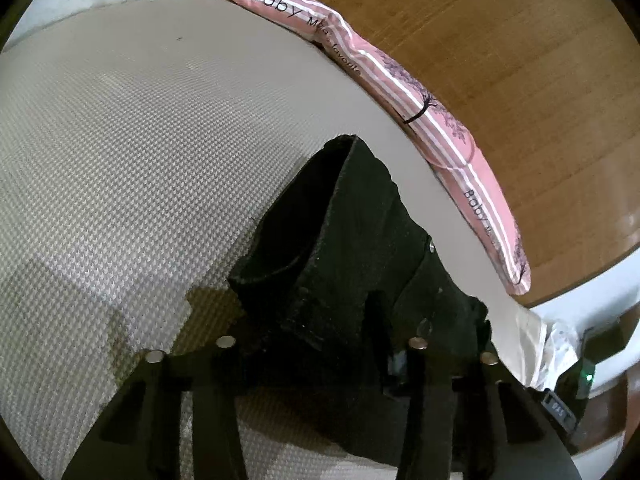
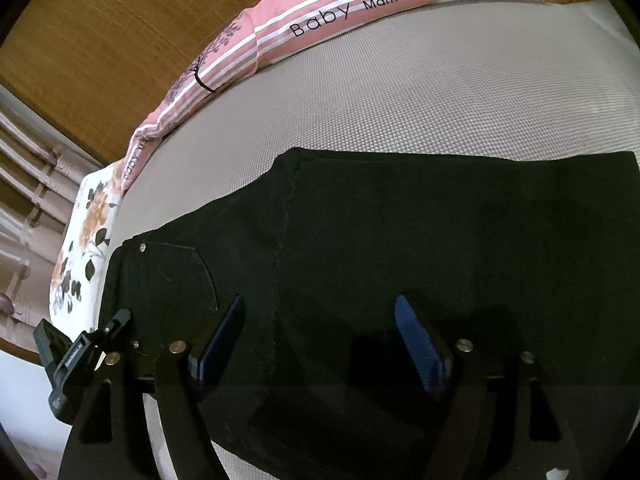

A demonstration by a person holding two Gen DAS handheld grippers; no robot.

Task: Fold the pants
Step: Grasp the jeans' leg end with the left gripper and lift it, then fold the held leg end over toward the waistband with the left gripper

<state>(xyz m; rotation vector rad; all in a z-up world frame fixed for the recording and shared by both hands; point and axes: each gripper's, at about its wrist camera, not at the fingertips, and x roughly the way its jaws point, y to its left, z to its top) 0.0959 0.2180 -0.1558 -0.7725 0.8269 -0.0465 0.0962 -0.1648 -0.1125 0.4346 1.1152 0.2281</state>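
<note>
Black pants lie folded flat on a grey woven mattress, the waistband and a riveted pocket at the left. My right gripper hovers over them, open: its blue pads stand wide apart with only flat cloth beneath. In the left wrist view the pants fill the space in front of my left gripper, and a fold edge stands up toward the far end. Its dark fingers merge with the black cloth, so I cannot tell whether the pads press on it. Part of the left tool shows at the waistband corner.
A pink striped bolster printed "Baby" lines the mattress edge. Beyond it is a wooden floor. A floral sheet lies at the end near the waistband. Bare mattress stretches beyond the pants.
</note>
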